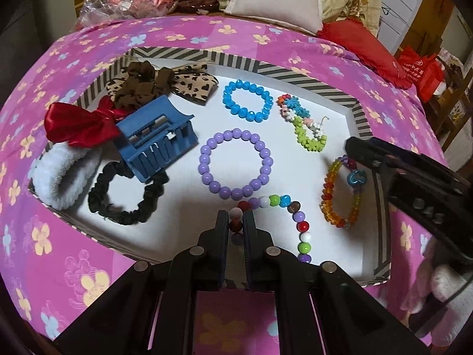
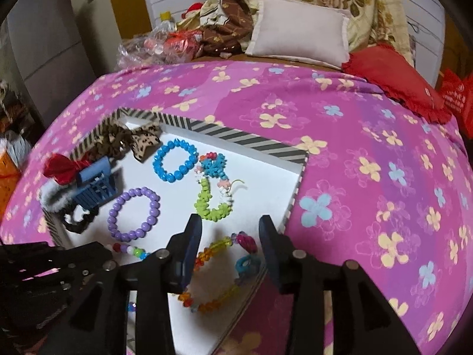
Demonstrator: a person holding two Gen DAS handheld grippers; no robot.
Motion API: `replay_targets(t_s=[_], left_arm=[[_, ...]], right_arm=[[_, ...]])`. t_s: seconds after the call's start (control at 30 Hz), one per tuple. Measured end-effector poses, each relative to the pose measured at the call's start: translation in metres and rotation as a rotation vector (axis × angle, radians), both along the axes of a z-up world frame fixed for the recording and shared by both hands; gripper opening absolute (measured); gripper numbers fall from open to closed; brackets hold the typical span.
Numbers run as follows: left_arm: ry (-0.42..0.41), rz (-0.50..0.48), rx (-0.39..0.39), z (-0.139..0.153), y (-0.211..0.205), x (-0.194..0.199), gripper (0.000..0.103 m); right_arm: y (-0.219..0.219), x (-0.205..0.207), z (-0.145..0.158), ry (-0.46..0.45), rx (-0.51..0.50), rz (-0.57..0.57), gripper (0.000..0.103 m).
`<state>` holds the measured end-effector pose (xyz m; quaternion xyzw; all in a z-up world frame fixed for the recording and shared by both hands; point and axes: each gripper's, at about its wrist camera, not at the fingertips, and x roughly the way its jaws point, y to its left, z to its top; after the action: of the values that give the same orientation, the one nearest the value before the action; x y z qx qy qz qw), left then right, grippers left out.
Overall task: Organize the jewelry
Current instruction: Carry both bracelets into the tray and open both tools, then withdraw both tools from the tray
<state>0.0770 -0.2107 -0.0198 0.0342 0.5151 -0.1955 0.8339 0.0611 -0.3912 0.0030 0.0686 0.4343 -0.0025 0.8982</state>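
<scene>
A striped-rim white tray [image 1: 295,72] lies on the pink bedspread. My left gripper [image 1: 236,222] is shut on a multicolour bead bracelet [image 1: 298,219] at the tray's near edge. My right gripper [image 2: 230,230] is open, its fingers either side of an amber and rainbow bracelet [image 2: 212,248], which also shows in the left wrist view [image 1: 340,195]. A purple bracelet [image 1: 235,164], a blue bracelet [image 1: 248,100] and a green-blue flower-bead bracelet [image 1: 304,121] lie in the tray.
Hair items fill the tray's left side: blue claw clip [image 1: 156,139], red bow [image 1: 77,124], white scrunchie [image 1: 62,174], black scrunchie [image 1: 124,198], leopard bow [image 1: 189,84]. Pillows [image 2: 298,35] and bags lie at the bed's far end.
</scene>
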Motion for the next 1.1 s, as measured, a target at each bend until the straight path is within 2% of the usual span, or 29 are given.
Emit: replay_targets(t_s=[0.13, 0.23, 0.3, 0.47, 0.7, 0.97, 1.1], left_arm=[[-0.03, 0.002, 0.027, 0.003, 0.0, -0.003, 0.008], [-0.049, 0.001, 0.042, 0.007, 0.001, -0.007, 0.015], [-0.064, 0.003, 0.044, 0.011, 0.003, -0.01, 0.016], [-0.101, 0.013, 0.049, 0.021, 0.011, -0.019, 0.019], [-0.163, 0.031, 0.052, 0.039, 0.028, -0.041, 0.019], [-0.197, 0.039, 0.063, 0.045, 0.047, -0.064, 0.019], [-0.194, 0.06, 0.056, 0.044, 0.059, -0.074, 0.019]], right_arm=[[0.001, -0.013, 0.009, -0.029, 0.019, -0.001, 0.042], [0.005, -0.025, 0.015, -0.049, 0.026, -0.001, 0.046], [0.007, -0.033, 0.02, -0.069, 0.021, -0.009, 0.055], [0.01, -0.059, 0.032, -0.123, -0.005, -0.065, 0.07], [0.018, -0.091, 0.039, -0.16, 0.003, -0.115, 0.081], [0.032, -0.122, 0.042, -0.189, 0.084, -0.107, 0.083], [0.043, -0.134, 0.043, -0.2, 0.081, -0.093, 0.083]])
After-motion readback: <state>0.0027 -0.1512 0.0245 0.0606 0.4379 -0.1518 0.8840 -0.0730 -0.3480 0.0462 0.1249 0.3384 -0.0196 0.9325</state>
